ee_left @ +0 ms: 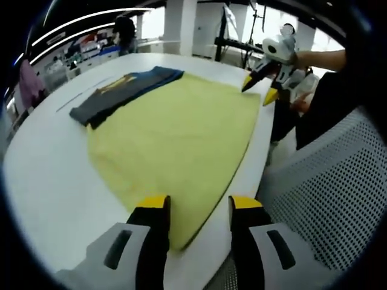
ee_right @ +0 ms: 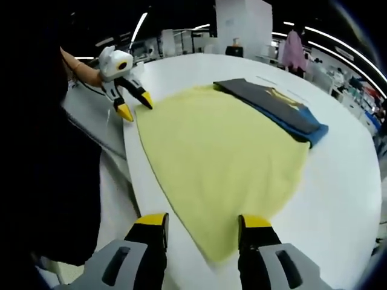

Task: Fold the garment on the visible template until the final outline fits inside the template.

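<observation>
**Yellow garment flat, both grippers at its near corners**

The yellow garment [ee_left: 175, 136] lies spread on the white tabletop [ee_left: 48, 181], its far edge touching a folded dark garment [ee_left: 121, 90]. The left gripper [ee_left: 198, 202] hovers with released fingers at one near corner. The right gripper [ee_right: 204, 222] stands the same, fingers apart and holding nothing, at the other corner.

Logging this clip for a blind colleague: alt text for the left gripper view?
A yellow garment lies spread on a white table, open left tongs over its near corner. The right tongs hover at the far corner; a folded dark garment lies beyond.
</observation>
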